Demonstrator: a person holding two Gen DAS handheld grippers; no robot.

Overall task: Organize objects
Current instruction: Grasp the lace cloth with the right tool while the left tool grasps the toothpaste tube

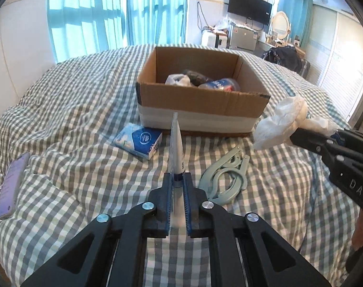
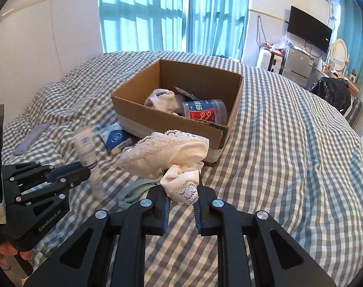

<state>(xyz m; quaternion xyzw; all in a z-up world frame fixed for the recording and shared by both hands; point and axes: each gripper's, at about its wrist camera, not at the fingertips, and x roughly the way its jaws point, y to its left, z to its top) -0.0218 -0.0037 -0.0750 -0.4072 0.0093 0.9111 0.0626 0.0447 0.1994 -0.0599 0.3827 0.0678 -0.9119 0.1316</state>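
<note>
An open cardboard box [image 1: 205, 100] [image 2: 171, 119] stands on the checked bed and holds a white cloth, a dark item and a clear jar with a red and blue label [image 2: 205, 113]. My left gripper [image 1: 177, 179] is shut on a white tube [image 1: 176, 143], held above the bed in front of the box; the tube also shows in the right wrist view [image 2: 88, 153]. My right gripper [image 2: 181, 191] is shut on a cream lace cloth [image 2: 167, 153], held just in front of the box's near corner. The cloth also shows at the right of the left wrist view [image 1: 281, 122].
A blue and white tissue pack [image 1: 139, 141] [image 2: 115, 138] lies by the box. Pale green folding hangers [image 1: 225, 177] lie on the bed between the grippers. A purple phone [image 1: 13, 186] lies at the left. A TV, fridge and mirror stand at the far wall.
</note>
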